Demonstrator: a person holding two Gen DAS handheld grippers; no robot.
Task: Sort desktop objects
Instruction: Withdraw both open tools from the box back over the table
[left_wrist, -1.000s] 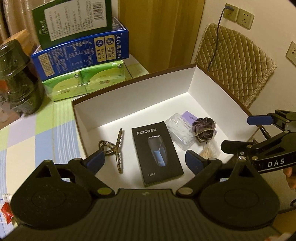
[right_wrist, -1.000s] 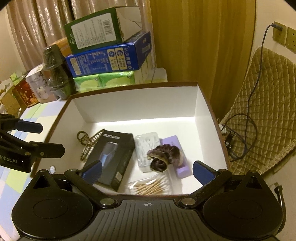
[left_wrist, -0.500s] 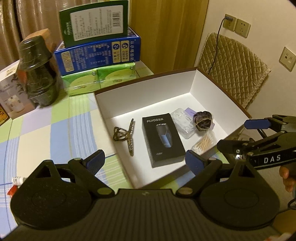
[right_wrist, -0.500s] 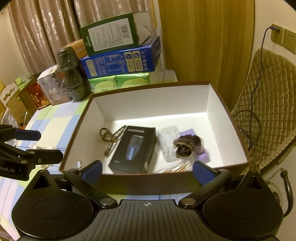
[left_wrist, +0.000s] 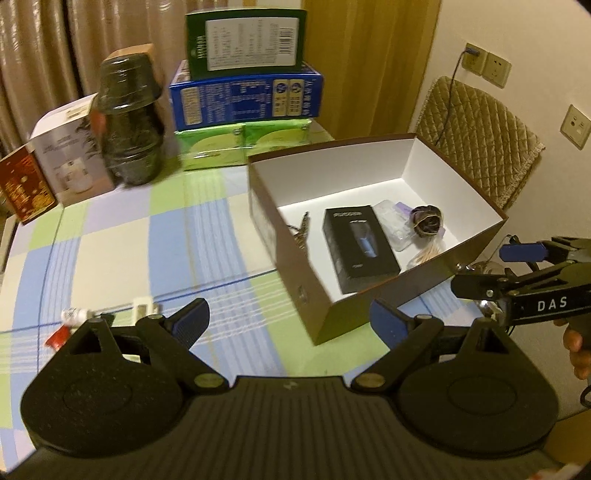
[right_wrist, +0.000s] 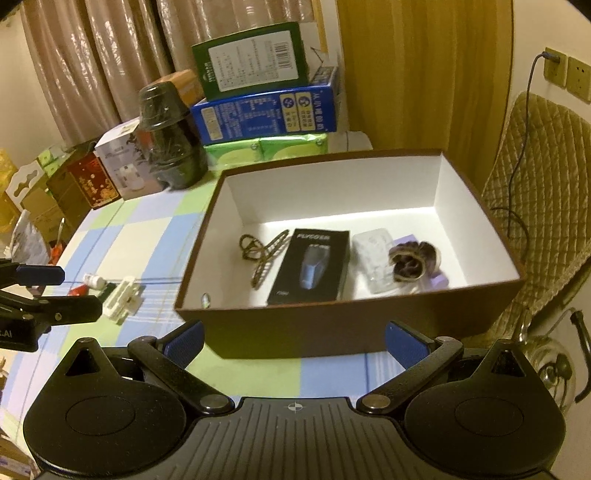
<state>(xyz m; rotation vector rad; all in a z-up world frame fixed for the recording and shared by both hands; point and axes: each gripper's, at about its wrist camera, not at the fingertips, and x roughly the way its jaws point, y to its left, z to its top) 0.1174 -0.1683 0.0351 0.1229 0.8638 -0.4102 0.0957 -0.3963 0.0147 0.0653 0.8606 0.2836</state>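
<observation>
A brown box with a white inside (right_wrist: 369, 325) (left_wrist: 354, 314) stands on the checked tablecloth. It holds a black shaver box (right_wrist: 312, 266) (left_wrist: 360, 248), a leopard hair claw (right_wrist: 260, 254), a clear plastic case (right_wrist: 373, 254), a dark scrunchie (right_wrist: 413, 258) (left_wrist: 426, 219) and cotton swabs (left_wrist: 424, 254). A white clip (right_wrist: 123, 295) and a small tube (right_wrist: 92, 282) lie on the cloth left of the box. My left gripper (left_wrist: 290, 319) is open and empty in front of the box. My right gripper (right_wrist: 293, 339) is open and empty at the box's near wall.
Stacked green and blue cartons (right_wrist: 266, 99), a dark wrapped jar (right_wrist: 170, 144) and gift boxes (right_wrist: 92, 181) stand at the table's back. A quilted chair back (right_wrist: 535, 206) with a cable is to the right. A glass object (right_wrist: 550, 365) sits low right.
Both grippers have pulled back and up from over the box; more of the tablecloth and the clip and tube on the left have come into view. Both stay open.
</observation>
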